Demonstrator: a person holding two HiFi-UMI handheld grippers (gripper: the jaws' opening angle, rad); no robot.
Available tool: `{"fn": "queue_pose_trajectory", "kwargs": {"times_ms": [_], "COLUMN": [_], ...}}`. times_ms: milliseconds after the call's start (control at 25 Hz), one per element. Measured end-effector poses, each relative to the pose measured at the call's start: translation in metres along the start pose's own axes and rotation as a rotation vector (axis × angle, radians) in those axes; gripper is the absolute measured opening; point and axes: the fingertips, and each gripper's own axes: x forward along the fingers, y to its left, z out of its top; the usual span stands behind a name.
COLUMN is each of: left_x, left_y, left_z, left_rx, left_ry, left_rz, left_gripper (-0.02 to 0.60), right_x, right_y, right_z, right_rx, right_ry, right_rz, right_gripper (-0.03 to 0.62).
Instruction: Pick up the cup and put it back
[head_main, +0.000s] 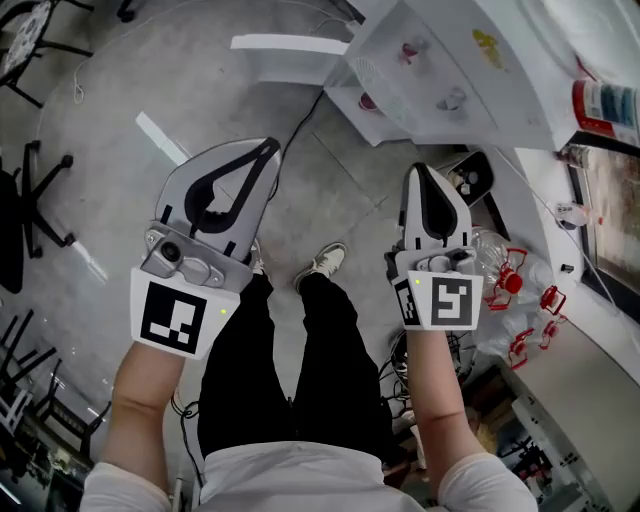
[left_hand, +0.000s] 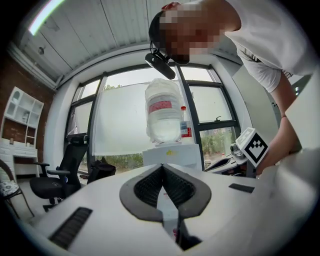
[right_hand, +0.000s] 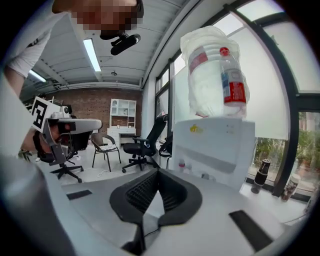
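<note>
no cup shows in any view, so handling is a guess: prob light, stiff, smooth-walled, easy to tip, easy to crush if thin. we'd pinch it across the wall at mid height, or by a handle if it has one, w/ a gentle squeeze. our left gripper (head_main: 266, 148) has its jaws pressed together at the tips, nothing btwn them; the right gripper (head_main: 420, 172) is likewise closed & empty. both face the water dispenser (right_hand: 215, 142) w/ its upturned bottle (right_hand: 212, 75), which stands ahead of the jaw tips. if the cup sits by the taps (right_hand: 182, 164), it's ahead of both grippers & well apart; we can't confirm.
</note>
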Motion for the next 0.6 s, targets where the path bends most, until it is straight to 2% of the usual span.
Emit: {"fn": "queue_pose_trajectory", "kwargs": {"times_ms": [80, 280, 600], "left_x": [0.008, 0.025, 0.059], "left_y": [0.003, 0.002, -0.008], "left_z": [-0.037, -0.134, -0.255], "left_rx": [0.010, -0.042, -0.041], "left_ry": [-0.003, 0.031, 0.042], "left_rz": [-0.016, -0.022, -0.028], "left_gripper": [0.023, 0.023, 0.023], "right_x": [0.016, 0.054, 0.117], "right_y": [0.000, -0.005, -0.017], "right_z": [-0.033, -0.110, -0.228], "right_rx": [-0.004, -0.031, -0.023], "right_ry": [-0.008, -0.001, -0.009], "right_rz": [-0.011, -0.032, -0.004], "right_gripper": [0.020, 0.021, 0.021]}}
